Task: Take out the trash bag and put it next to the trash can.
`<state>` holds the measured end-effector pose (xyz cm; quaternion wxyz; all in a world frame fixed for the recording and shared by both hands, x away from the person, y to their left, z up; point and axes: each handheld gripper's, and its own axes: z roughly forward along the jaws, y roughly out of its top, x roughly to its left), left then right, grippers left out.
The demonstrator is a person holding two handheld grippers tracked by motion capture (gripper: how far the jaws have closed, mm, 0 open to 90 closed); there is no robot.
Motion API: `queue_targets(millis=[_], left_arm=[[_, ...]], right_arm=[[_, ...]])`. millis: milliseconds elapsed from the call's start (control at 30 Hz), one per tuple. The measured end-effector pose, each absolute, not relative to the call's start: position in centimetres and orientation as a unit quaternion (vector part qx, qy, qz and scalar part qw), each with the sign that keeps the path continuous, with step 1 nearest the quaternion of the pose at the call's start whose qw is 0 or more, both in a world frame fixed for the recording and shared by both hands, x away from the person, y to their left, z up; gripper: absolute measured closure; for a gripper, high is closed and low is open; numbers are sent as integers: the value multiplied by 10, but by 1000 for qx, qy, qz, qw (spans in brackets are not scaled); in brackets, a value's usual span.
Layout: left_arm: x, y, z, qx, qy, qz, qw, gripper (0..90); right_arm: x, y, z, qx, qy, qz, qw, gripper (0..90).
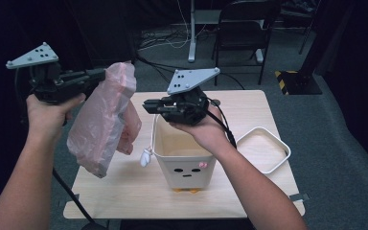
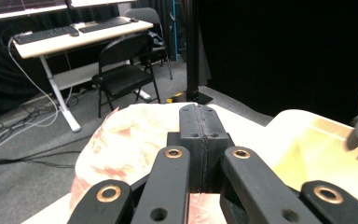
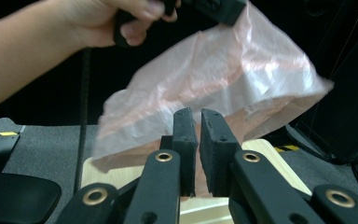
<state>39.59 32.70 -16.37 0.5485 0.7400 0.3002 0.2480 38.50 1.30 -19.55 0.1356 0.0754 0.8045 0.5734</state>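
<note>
A crumpled pink plastic bag [image 1: 103, 120] hangs in the air over the table's left side. My left gripper [image 1: 103, 74] is shut on its top edge, the jaws pressed together [image 2: 199, 109] with the bag [image 2: 126, 140] spread below them. My right gripper [image 1: 146, 105] hovers over the far-left rim of a small white bin with a drawn face [image 1: 187, 177] and points toward the bag. Its jaws [image 3: 198, 114] stand a narrow gap apart, and the bag [image 3: 214, 79] hangs just beyond them, not pinched.
The bin stands mid-table on the light wooden table [image 1: 124, 191]. A white rectangular tray [image 1: 263, 148] lies right of it. A small white tag [image 1: 145, 157] dangles at the bin's left side. A black folding chair [image 1: 244, 28] and cables lie beyond the table.
</note>
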Motion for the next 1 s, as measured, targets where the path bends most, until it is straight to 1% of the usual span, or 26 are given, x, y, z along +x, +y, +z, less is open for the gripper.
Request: queue_targets(millis=[333, 667, 1000], left_arm=[[409, 331, -191, 737, 323, 230, 548, 900], [418, 320, -213, 744, 321, 208, 548, 900], [426, 317, -253, 747, 332, 194, 542, 900]], right_arm=[[381, -1, -200, 81, 807, 566, 146, 828], [379, -17, -206, 94, 805, 565, 155, 800], [374, -35, -212, 105, 805, 559, 169, 783]])
